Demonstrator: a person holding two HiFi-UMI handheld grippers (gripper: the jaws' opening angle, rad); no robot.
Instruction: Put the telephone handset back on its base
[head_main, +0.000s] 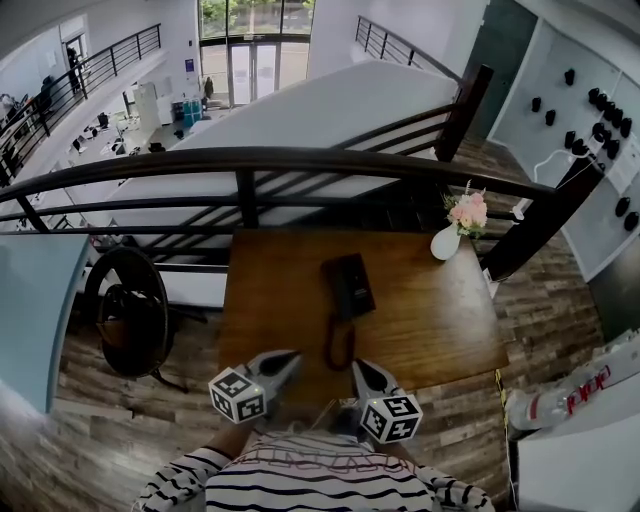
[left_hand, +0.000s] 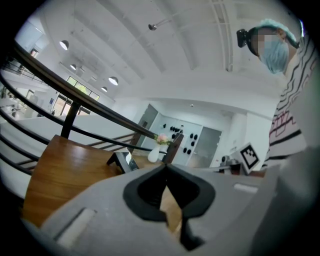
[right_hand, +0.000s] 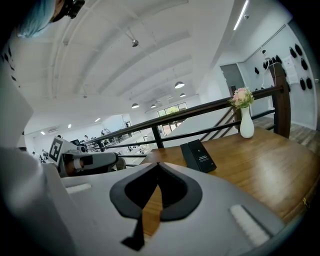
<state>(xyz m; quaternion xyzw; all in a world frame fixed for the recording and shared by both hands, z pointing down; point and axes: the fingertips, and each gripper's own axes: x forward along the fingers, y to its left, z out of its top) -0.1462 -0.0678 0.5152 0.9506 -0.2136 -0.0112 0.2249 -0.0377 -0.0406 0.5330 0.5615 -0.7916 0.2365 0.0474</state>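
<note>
Telephone (head_main: 348, 285): black, lay mid-table on the wooden table (head_main: 440, 320), its cord (head_main: 338, 345) looping toward the near edge; how its parts sat could not be made out.
Left gripper (head_main: 292, 357): jaws clenched together, empty, over the near edge.
Right gripper (head_main: 359, 367): likewise closed, empty, just beside it.
Vase of flowers (head_main: 447, 240): far right corner.

Readable text: none in any view.
Telephone (right_hand: 199, 156): small pale print on its black top face, too small to read.
White object (head_main: 575, 395), right of the bench (head_main: 440, 320): red lettering along its side, blurred, letters not legible.
Left marker cube (head_main: 238, 395): black-and-white square patterns only; no letters or numbers.
Right marker cube (head_main: 390, 417): the same kind of pattern; no letters or numbers.
Blue sign (head_main: 190, 65) beside the far glass doors: too small to read.
</note>
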